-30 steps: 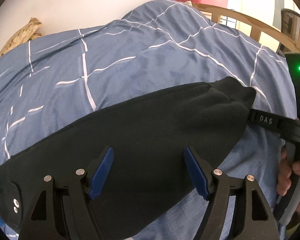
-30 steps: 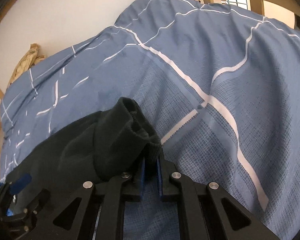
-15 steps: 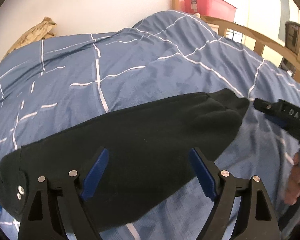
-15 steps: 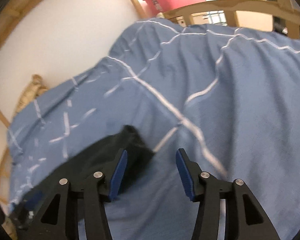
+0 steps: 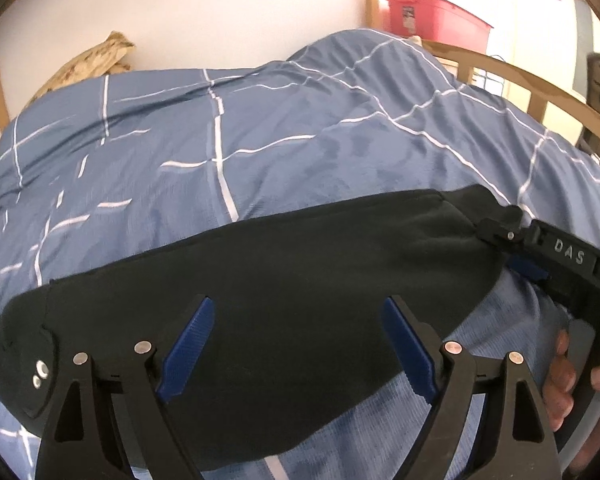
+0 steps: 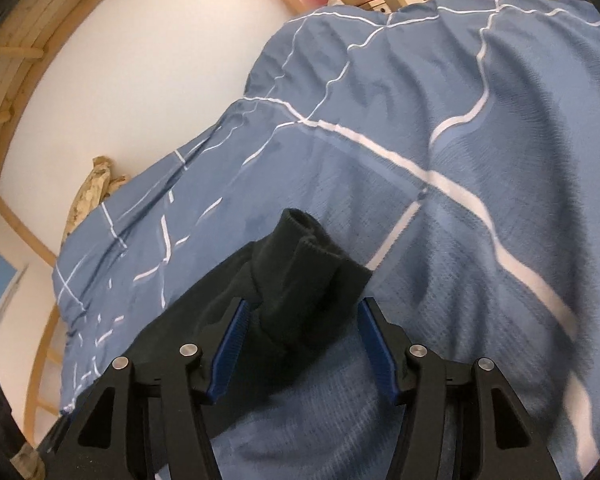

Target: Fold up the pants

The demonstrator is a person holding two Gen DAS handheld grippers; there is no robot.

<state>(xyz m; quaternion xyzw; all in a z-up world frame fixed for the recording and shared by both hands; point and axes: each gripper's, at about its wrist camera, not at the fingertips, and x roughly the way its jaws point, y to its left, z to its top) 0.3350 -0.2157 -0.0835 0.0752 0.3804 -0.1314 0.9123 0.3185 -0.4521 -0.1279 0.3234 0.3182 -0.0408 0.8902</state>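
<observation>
The right gripper (image 6: 302,344), which a second ago was pinched on the bunched cuff of the black pants (image 5: 284,292), now has its tongs apart; the cuff (image 6: 308,264) sits between the blue pads without either pressing on it. The left gripper (image 5: 296,344) hangs over the middle of the garment with its tongs spread slightly wider than before and nothing gripped. That release suggests the fabric has just been laid down and one fold or straightening step is finished; the next hold has not been taken.

The pants lie as a long dark band across the near part of the blue checked duvet (image 5: 260,140), well short of the wooden bed rail (image 5: 540,88) at the far edge.

The left wrist view shows the whole band, with the other tool at its right-hand end and the person's hand (image 5: 568,376) on the handle. The right wrist view shows only that end, but it reveals the cuff standing rumpled and rolled, not flat.
</observation>
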